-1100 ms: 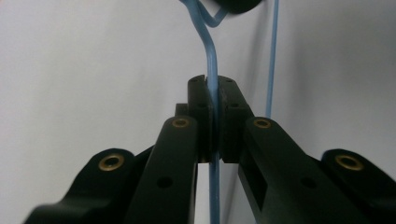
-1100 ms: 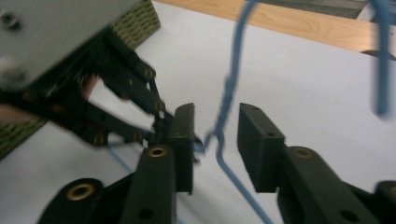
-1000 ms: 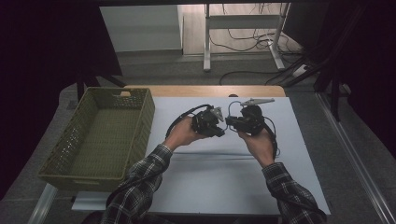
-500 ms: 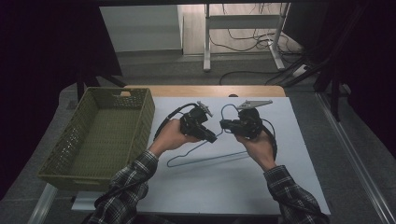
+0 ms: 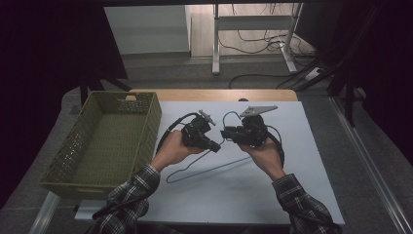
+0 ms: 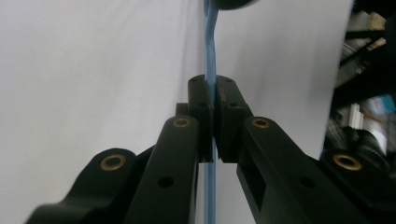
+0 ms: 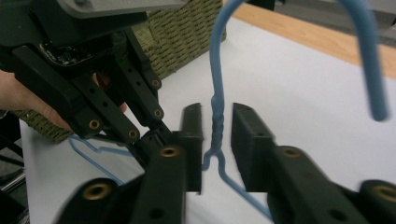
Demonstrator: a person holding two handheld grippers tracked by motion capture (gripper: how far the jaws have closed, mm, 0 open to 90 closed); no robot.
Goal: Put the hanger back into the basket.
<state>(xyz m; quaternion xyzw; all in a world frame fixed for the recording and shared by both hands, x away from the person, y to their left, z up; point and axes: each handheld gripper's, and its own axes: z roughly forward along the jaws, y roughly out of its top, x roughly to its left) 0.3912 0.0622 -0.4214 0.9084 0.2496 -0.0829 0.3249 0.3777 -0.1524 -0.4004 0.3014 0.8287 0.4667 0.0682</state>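
Note:
A blue wire hanger [image 5: 209, 168] is over the white table top [image 5: 302, 146], its hook [image 5: 226, 117] rising between my two grippers. In the left gripper view, my left gripper [image 6: 214, 88] is shut on a straight run of the hanger wire [image 6: 210, 46]. My right gripper [image 7: 217, 109] is open, its jaws standing on either side of the hanger's twisted neck [image 7: 215, 122] without touching it. In the high view, the left gripper [image 5: 215, 145] and right gripper [image 5: 225, 132] point at each other, tips almost meeting. The left gripper [image 7: 156, 133] also appears close by in the right gripper view.
A green woven basket [image 5: 152, 127] stands on the table's left side, empty inside; its corner [image 7: 187, 37] is just behind the grippers. A wooden strip [image 5: 214, 94] runs along the table's far edge. Floor cables and a desk frame [image 5: 253, 29] lie beyond.
The left gripper has shifted left and slightly nearer with the hanger. The hanger's long bar, level a second ago, now slants down to the left. The right hand has barely moved.

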